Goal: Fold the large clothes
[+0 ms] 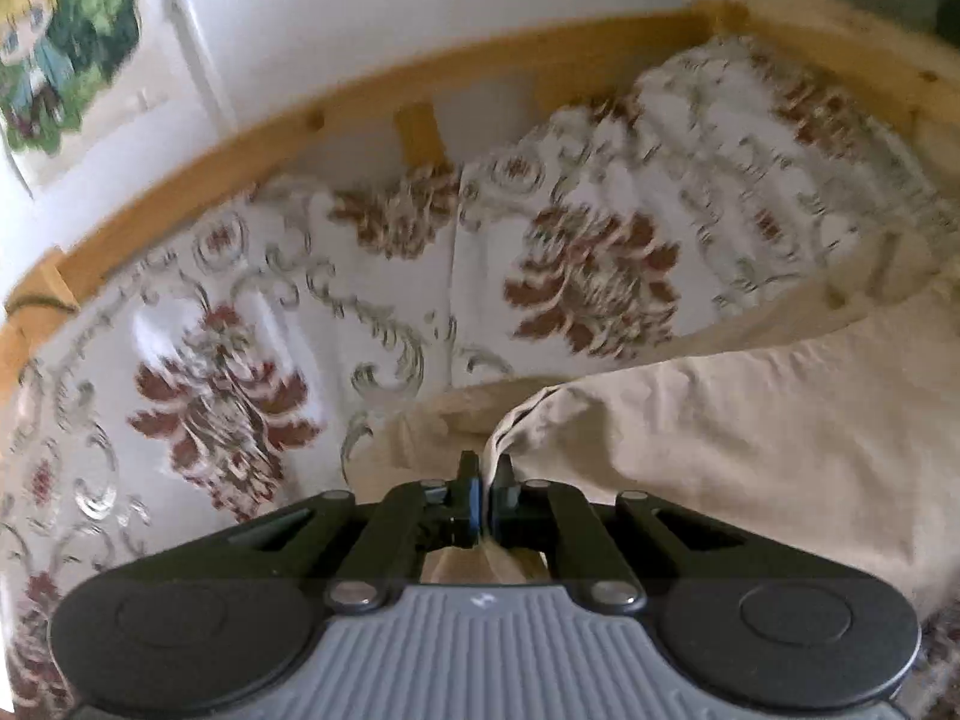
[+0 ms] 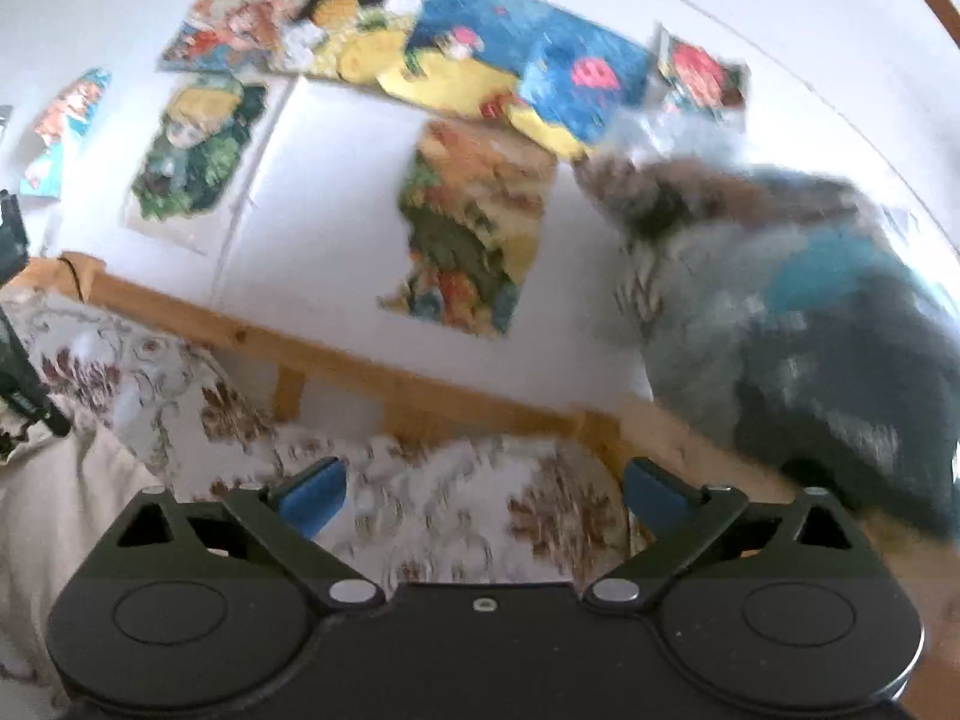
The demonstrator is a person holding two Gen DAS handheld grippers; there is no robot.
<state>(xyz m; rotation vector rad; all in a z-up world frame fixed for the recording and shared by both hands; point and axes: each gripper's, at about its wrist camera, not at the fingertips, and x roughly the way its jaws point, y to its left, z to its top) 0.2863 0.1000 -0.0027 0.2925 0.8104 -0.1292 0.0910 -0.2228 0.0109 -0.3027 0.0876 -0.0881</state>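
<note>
A large beige garment point(image 1: 750, 420) lies crumpled on the floral bedspread point(image 1: 240, 330), filling the right and lower middle of the left wrist view. My left gripper point(image 1: 485, 468) is shut on a bunched edge of this cloth, which runs up between the pads and spreads away to the right. In the right wrist view the same beige garment point(image 2: 60, 510) shows only at the lower left. My right gripper point(image 2: 486, 492) is open, its blue pads point(image 2: 312, 495) wide apart with nothing between them, and it points level over the bedspread point(image 2: 450, 498) toward the wall.
A wooden bed rail point(image 1: 360, 102) runs along the far side of the bed against a white wall with colourful posters point(image 2: 474, 228). A blurred grey and blue fluffy thing point(image 2: 810, 330) sits at the right by the rail point(image 2: 360, 372).
</note>
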